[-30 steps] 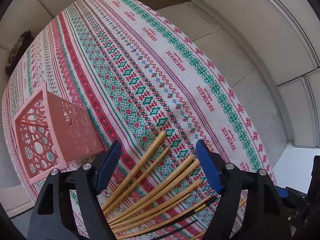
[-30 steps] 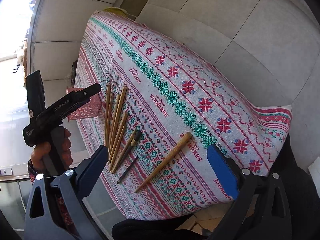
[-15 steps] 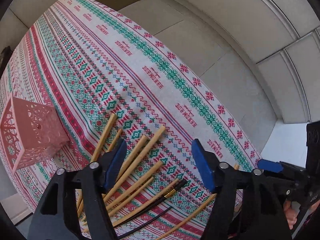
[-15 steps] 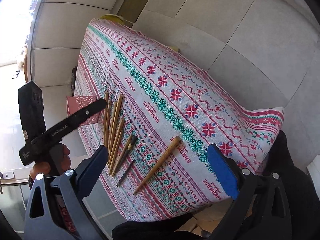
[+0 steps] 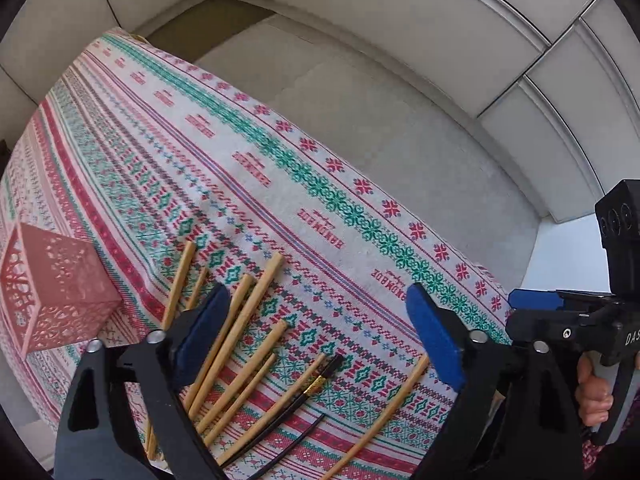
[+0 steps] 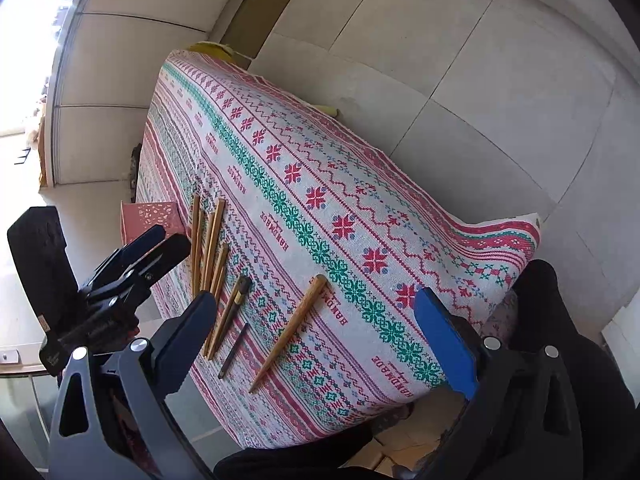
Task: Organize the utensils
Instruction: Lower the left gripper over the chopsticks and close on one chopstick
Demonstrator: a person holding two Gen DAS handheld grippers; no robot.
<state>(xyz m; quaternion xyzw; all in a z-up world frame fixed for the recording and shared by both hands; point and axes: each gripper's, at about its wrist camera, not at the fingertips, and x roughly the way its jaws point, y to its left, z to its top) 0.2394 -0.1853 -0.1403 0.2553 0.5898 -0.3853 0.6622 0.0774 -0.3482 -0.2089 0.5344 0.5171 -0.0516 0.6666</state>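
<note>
While we hold both tools above it, the table [image 5: 256,128] spreads beneath us under a patterned cloth of red, green and white bands. Near its left edge, in the left wrist view, stands the pink perforated box [image 5: 52,292], tilted in the lens and apart from the sticks. Our left gripper [image 5: 316,336] hangs over the near part of the table with its blue-padded jaws spread wide and nothing between them. Our right gripper [image 6: 320,340] is likewise wide open and empty, held off the near table edge; from the left wrist view it shows at the right, side on, in our hand.

Beside the box lies the fan of wooden chopsticks [image 5: 244,320], thick ends pointing away from us, several touching or crossing near their thin ends. Just right of them lie two dark chopsticks [image 5: 316,384], one with a gold band, and a thin black one [image 5: 296,444] nearer us. A single wooden chopstick [image 6: 292,328] lies alone, well apart from the fan, between the right gripper's fingers in its own view.
</note>
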